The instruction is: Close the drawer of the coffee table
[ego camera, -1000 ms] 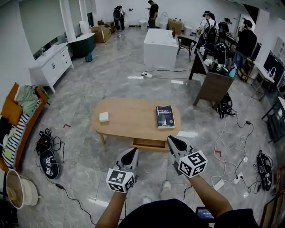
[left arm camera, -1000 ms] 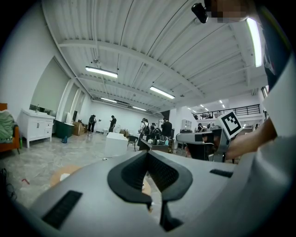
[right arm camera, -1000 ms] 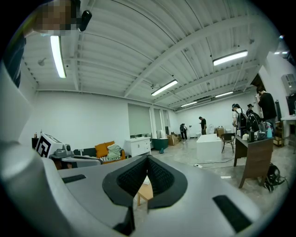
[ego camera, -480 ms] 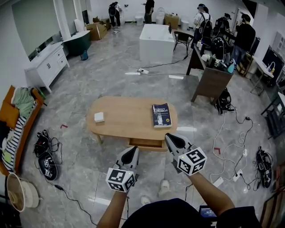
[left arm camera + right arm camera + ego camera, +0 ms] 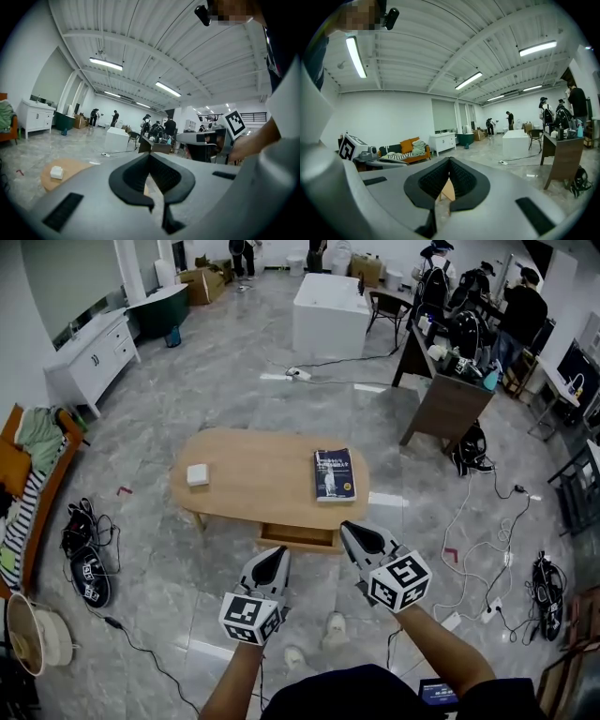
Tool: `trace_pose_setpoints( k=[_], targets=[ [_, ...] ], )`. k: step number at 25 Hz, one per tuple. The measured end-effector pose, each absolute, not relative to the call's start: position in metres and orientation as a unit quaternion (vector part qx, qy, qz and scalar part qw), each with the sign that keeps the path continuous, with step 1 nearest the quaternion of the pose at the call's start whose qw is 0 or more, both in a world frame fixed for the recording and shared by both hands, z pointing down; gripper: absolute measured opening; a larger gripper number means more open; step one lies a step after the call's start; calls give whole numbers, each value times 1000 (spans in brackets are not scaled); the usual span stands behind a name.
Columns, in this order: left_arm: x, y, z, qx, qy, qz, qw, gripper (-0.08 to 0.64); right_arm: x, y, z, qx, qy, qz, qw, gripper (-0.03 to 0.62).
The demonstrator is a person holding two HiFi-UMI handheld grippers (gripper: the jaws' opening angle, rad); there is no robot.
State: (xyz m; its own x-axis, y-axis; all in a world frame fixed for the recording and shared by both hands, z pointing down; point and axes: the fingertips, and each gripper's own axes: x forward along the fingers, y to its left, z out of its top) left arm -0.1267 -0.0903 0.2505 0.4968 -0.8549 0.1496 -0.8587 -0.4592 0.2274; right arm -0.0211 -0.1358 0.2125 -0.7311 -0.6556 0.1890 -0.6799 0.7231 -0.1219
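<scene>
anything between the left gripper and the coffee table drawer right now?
Nothing. In the head view, only floor shows between the left gripper and the open drawer.

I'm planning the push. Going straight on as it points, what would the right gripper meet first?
The right gripper would probably meet the coffee table's near edge, just right of the open drawer; depth is unclear.

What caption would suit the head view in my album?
Left gripper and right gripper, both shut, hover before an oval wooden coffee table, its drawer open.
</scene>
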Motion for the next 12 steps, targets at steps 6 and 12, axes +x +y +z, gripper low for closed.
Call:
trace_pose_setpoints(
  k=[6,12],
  targets=[
    [-125,-101,263,850,-506,22,143,3,-16,-149,222,357,-926,103,67,12],
    [-127,-108,282,842,-516,30,156,3,-9,-157,234,353,-927,102,76,12]
  ],
)
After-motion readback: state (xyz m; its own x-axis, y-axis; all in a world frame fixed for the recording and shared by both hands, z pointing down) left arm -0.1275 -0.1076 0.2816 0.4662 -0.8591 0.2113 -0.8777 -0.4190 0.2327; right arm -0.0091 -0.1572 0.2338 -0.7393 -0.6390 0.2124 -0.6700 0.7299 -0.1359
